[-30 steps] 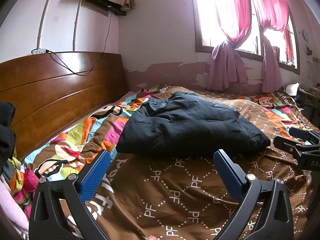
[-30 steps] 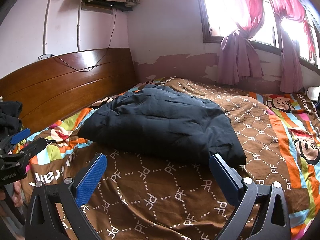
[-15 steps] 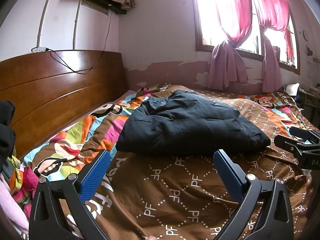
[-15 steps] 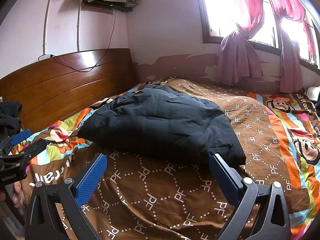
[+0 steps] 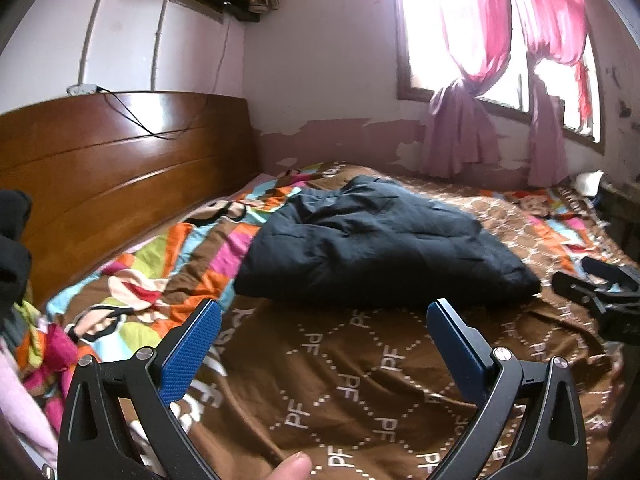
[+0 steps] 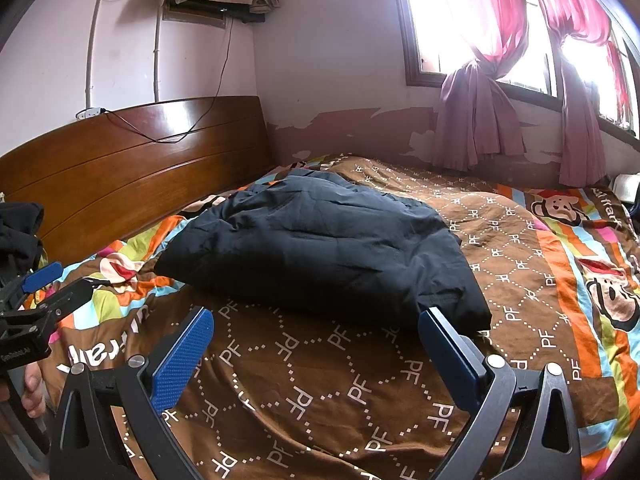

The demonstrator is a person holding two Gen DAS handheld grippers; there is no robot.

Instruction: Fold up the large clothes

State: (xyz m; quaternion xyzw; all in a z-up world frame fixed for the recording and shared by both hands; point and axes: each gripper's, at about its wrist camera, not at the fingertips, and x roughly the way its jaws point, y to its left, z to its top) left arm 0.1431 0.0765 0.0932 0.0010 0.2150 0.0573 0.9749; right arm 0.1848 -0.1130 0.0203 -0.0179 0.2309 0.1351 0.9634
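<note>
Over at the left edge of the right wrist view, the left gripper [image 6: 56, 280] pokes in with its blue-tipped fingers parted and nothing between them, and a bit of the person's hand [image 6: 34, 390] shows below it. Behind it, upper left, the wooden headboard [image 6: 132, 160] runs along the wall with a black cable [image 6: 172, 136] draped over it. Moving toward the middle of the frame, there's the dark padded jacket [image 6: 320, 248], lying in a rumpled heap on the brown patterned bedspread [image 6: 320, 380], nearer the headboard side of the bed. Neither gripper touches it. At the bottom of this view the right gripper [image 6: 316, 336] is spread wide, blue pads [image 6: 180, 360] well apart, gripping nothing, hovering over bare bedspread just short of the jacket's near edge. In the left wrist view, the same story: fingers wide, empty, with a fingertip [image 5: 292, 466] peeking in at the bottom centre. On to the upper right, pink curtains [image 6: 480, 80] hang knotted at the bright window [image 6: 444, 16], and cartoon monkey prints [image 6: 560, 208] colour the bedspread's right side.
</note>
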